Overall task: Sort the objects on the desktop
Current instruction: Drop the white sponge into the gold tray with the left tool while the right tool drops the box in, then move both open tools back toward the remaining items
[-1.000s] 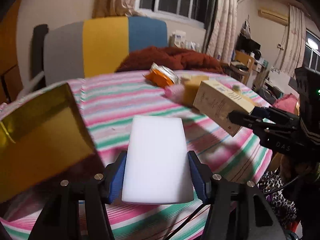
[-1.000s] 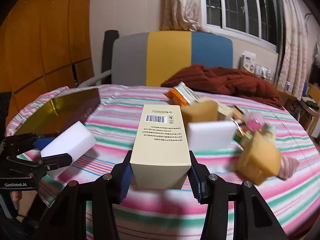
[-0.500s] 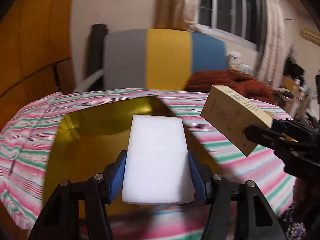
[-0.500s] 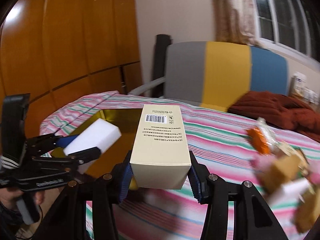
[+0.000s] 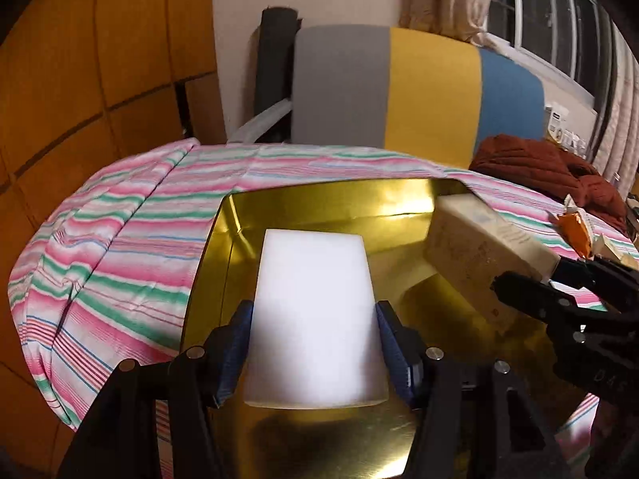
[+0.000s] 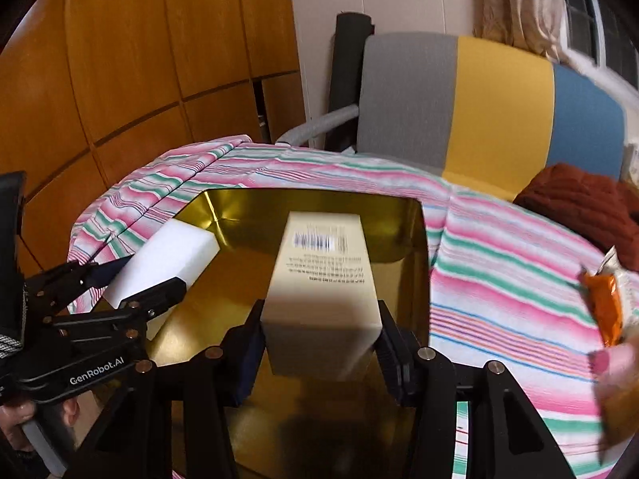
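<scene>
Left tongs point(image 5: 313, 353): closed on the white block point(image 5: 313, 319), blue pads pressed against both its long sides.
Block: held over the gold tray point(image 5: 319, 209), on its left part.
Right tongs point(image 6: 321, 349): clamped on the cream box point(image 6: 323, 275), barcode face up.
Box: held over the tray's right part, just beside the block, not touching it.
Tray: sits on the striped cloth point(image 5: 131, 247) covering the desk.
Orange packet point(image 6: 605, 305): lies on the cloth, well to the right of the tray.
</scene>
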Demonstrator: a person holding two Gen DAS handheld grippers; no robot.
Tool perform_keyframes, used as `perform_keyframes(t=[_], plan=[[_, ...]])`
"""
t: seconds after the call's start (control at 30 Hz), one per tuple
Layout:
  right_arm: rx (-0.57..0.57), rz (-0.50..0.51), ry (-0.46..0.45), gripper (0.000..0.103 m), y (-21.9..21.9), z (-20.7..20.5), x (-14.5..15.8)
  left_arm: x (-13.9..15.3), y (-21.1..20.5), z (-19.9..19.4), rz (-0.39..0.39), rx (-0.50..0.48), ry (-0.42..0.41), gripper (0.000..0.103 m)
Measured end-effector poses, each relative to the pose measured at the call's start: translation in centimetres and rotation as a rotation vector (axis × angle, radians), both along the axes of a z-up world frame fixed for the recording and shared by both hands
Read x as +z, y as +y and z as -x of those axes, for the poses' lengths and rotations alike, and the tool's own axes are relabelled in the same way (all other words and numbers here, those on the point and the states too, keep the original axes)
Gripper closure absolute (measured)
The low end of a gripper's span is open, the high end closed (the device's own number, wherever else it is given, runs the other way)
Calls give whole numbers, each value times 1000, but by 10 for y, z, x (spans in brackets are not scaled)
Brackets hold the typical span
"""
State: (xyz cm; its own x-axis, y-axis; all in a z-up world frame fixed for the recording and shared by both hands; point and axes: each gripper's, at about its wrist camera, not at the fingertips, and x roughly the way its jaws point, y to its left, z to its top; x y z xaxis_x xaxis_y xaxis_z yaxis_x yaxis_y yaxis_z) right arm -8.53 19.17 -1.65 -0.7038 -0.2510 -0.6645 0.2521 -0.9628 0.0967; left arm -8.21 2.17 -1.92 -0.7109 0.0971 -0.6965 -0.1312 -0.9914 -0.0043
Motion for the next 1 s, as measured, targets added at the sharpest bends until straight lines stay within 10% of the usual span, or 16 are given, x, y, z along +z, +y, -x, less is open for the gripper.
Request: perform_keyframes(t=[0.57,1.0], plan=[[-91,85,120,29,49,-59,20,20,-26,-16,-104,42,71,39],[-482,100,133,23,203,-139,-1,32,77,-58,-148,-318,63,38]])
